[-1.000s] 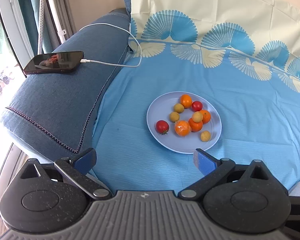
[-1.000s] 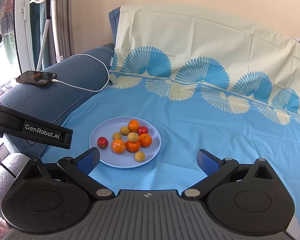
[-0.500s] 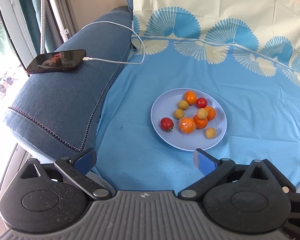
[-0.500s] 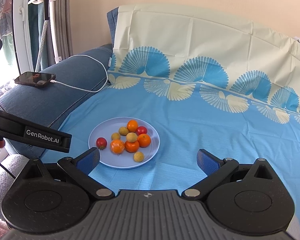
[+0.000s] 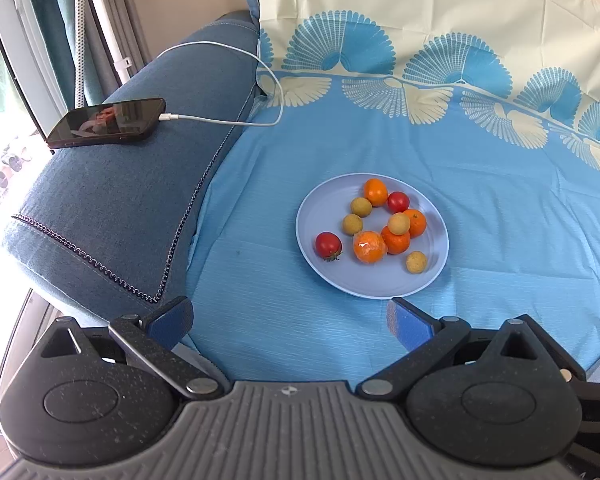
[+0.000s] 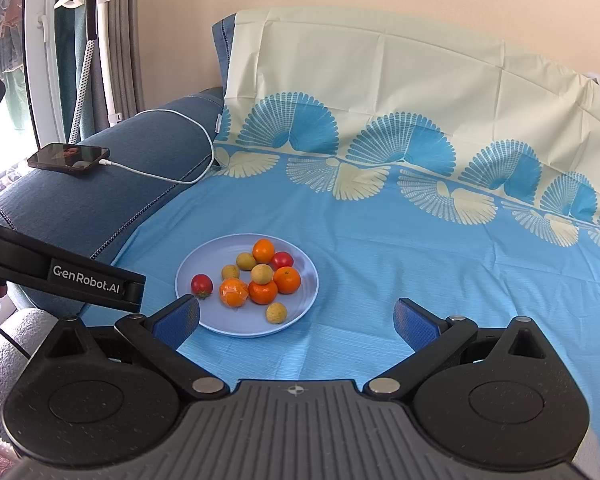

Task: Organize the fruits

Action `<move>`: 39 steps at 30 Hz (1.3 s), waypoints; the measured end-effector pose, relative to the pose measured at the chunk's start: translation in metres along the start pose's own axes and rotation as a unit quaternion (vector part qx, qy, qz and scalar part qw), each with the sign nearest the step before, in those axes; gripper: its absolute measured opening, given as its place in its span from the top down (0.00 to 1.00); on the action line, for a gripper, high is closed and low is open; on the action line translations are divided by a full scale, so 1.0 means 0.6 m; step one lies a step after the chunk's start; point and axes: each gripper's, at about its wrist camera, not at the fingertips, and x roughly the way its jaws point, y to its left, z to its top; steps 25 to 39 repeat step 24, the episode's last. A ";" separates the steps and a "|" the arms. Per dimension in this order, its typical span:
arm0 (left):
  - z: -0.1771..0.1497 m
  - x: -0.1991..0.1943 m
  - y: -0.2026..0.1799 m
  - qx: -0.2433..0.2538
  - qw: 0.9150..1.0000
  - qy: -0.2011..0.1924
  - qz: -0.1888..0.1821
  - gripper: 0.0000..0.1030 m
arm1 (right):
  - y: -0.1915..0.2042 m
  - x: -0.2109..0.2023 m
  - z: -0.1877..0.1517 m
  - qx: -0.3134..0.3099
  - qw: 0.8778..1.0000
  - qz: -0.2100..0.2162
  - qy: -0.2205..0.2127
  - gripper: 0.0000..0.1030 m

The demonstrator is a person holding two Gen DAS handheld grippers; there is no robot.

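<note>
A pale blue plate (image 5: 380, 284) lies on the blue cloth and holds several small oranges (image 5: 396, 240), two red tomatoes (image 5: 328, 243) and several yellow-brown round fruits (image 5: 415, 261). It also shows in the right wrist view (image 6: 204, 276). My left gripper (image 5: 290, 316) is open and empty, just short of the plate's near rim. My right gripper (image 6: 296, 320) is open and empty, near the plate's right side; its left finger overlaps the plate's near rim in view.
A phone (image 5: 106, 122) with a white charging cable (image 5: 260, 64) lies on the blue sofa armrest (image 5: 112, 208) at the left. The patterned cloth (image 6: 420, 260) covers the seat and backrest. The left gripper's body (image 6: 60, 276) shows at the right view's left edge.
The left gripper has moved slightly, so the plate sits a little further right and higher in its view. The right view has barely shifted. Both grippers stay open.
</note>
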 end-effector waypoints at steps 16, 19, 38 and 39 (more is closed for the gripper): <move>0.000 -0.001 -0.001 0.000 1.000 0.000 0.001 0.00 | 0.001 0.002 -0.003 0.002 1.000 -0.002 0.004 0.01; -0.001 0.001 0.000 -0.001 1.000 0.001 0.003 0.00 | 0.001 0.003 -0.004 0.001 1.000 -0.003 0.007 0.01; -0.003 0.002 0.003 -0.007 1.000 -0.001 0.013 0.00 | 0.004 0.009 -0.005 -0.002 1.000 -0.001 0.014 0.01; -0.003 0.002 0.003 -0.007 1.000 -0.001 0.013 0.00 | 0.004 0.009 -0.005 -0.002 1.000 -0.001 0.014 0.01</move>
